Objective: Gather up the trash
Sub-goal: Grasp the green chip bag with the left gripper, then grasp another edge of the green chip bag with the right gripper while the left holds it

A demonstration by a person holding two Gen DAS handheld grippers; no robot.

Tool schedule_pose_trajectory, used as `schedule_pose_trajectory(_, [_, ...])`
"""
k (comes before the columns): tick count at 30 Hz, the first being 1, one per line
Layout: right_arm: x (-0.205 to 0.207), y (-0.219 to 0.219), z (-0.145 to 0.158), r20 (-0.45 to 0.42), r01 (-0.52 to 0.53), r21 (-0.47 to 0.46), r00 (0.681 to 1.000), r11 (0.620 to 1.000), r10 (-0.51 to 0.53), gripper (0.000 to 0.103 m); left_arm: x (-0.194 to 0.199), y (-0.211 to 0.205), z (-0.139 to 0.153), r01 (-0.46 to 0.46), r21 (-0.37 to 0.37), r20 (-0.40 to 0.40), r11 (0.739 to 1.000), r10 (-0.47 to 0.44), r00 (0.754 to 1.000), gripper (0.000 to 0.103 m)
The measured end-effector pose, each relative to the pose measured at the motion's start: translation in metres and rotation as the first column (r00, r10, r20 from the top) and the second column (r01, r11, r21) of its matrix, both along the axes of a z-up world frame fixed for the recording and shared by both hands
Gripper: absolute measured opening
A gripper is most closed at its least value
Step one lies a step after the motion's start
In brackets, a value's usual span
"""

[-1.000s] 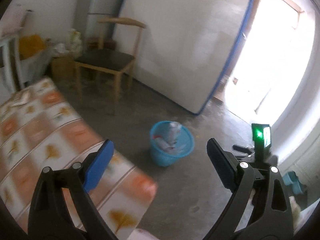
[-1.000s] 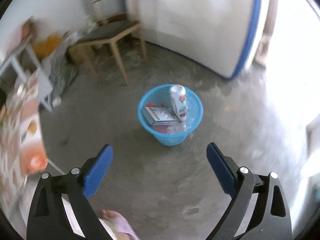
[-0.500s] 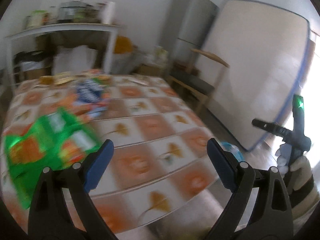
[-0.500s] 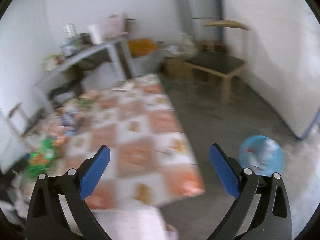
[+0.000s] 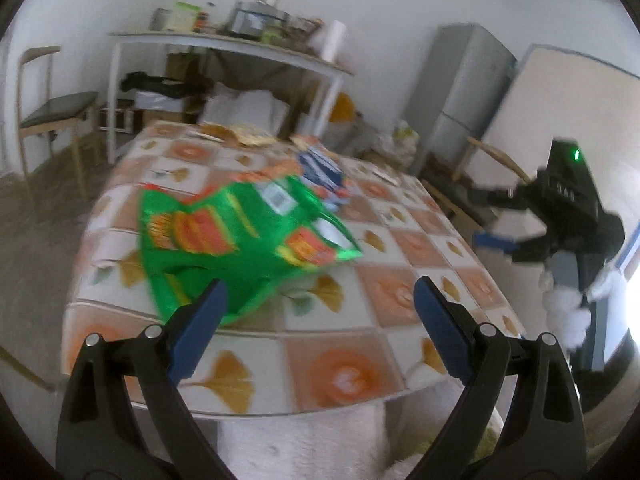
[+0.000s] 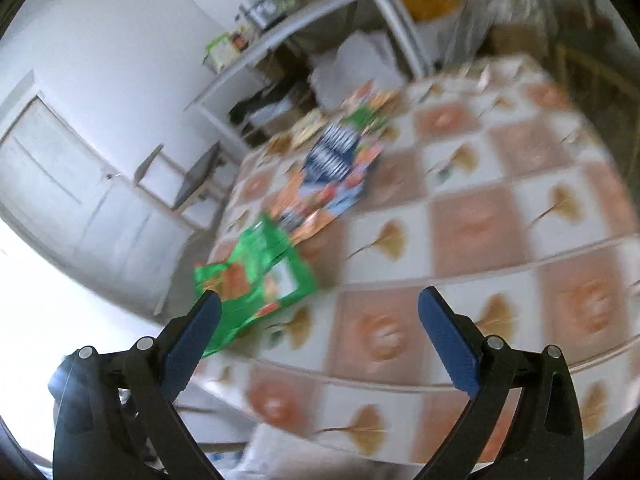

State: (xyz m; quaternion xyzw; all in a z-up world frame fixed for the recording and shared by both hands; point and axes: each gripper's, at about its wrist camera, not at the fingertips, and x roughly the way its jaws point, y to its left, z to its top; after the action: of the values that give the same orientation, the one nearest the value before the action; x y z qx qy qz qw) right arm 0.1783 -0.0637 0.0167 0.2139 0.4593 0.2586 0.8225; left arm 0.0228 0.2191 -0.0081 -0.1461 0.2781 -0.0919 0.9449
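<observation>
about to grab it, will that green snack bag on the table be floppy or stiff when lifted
Probably floppy: the crinkled green plastic snack bag lies creased and partly flattened on the tiled-pattern tabletop. Likely light for its size, since it looks mostly empty. The glossy film may slip, so the open left tool should pinch a fold.

A table (image 5: 384, 248) covered by a checkered cloth with orange squares and ginkgo-leaf prints fills the centre. Behind it, at 12 o'clock, a white shelf table (image 5: 224, 42) crowded with jars and boxes is seen against the wall. A wooden chair (image 5: 52, 100) is placed at 9 o'clock, a grey refrigerator (image 5: 456, 96) at 2 o'clock. A white panelled door (image 6: 60, 192) is shown at 9 o'clock in the right wrist view.
</observation>
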Motion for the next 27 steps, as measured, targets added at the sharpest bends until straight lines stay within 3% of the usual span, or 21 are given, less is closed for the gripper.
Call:
schedule_pose_trajectory(4, [0.005, 0.03, -0.037, -0.172, -0.043, 0.145, 0.983, 0.989, 0.068, 0.093, 0.001, 0.036, 0.001, -0.118, -0.021, 0.012, 0.993, 0.118, 0.993, 0.09])
schedule_pose_trajectory(7, [0.012, 0.053, -0.064, -0.259, -0.035, 0.186, 0.962, 0.982, 0.084, 0.087, 0.011, 0.062, -0.006, -0.187, -0.035, -0.027, 0.982, 0.186, 0.982, 0.088])
schedule_pose_trajectory(12, [0.025, 0.068, -0.081, -0.264, 0.042, 0.205, 0.964, 0.978, 0.014, 0.086, 0.023, 0.088, -0.011, -0.245, -0.079, -0.073, 0.966, 0.24, 0.968, 0.077])
schedule_pose_trajectory(16, [0.034, 0.078, -0.088, -0.251, 0.055, 0.241, 0.968, 0.969, 0.008, 0.085, 0.025, 0.087, -0.016, -0.231, -0.077, -0.089, 0.97, 0.224, 0.97, 0.076])
schedule_pose_trajectory(18, [0.038, 0.083, -0.091, -0.254, 0.048, 0.237, 0.967, 0.97, 0.014, 0.08, 0.026, 0.083, -0.02, -0.212, -0.089, -0.104, 0.973, 0.202, 0.974, 0.073])
schedule_pose_trajectory(21, [0.049, 0.09, -0.096, -0.268, 0.049, 0.253, 0.963, 0.966, 0.021, 0.065, 0.027, 0.077, -0.023, -0.195, -0.099, -0.112, 0.976, 0.183, 0.977, 0.068])
schedule_pose_trajectory(26, [0.054, 0.079, -0.102, -0.287, 0.005, 0.315, 0.954, 0.949, 0.09, 0.023, 0.026, 0.068, -0.022, -0.174, -0.104, -0.11, 0.979, 0.162, 0.981, 0.065])
schedule_pose_trajectory(27, [0.054, 0.075, -0.102, -0.283, -0.013, 0.323, 0.953, 0.946, 0.11, 0.022, 0.025, 0.067, -0.021, -0.173, -0.105, -0.107, 0.979, 0.162, 0.981, 0.065])
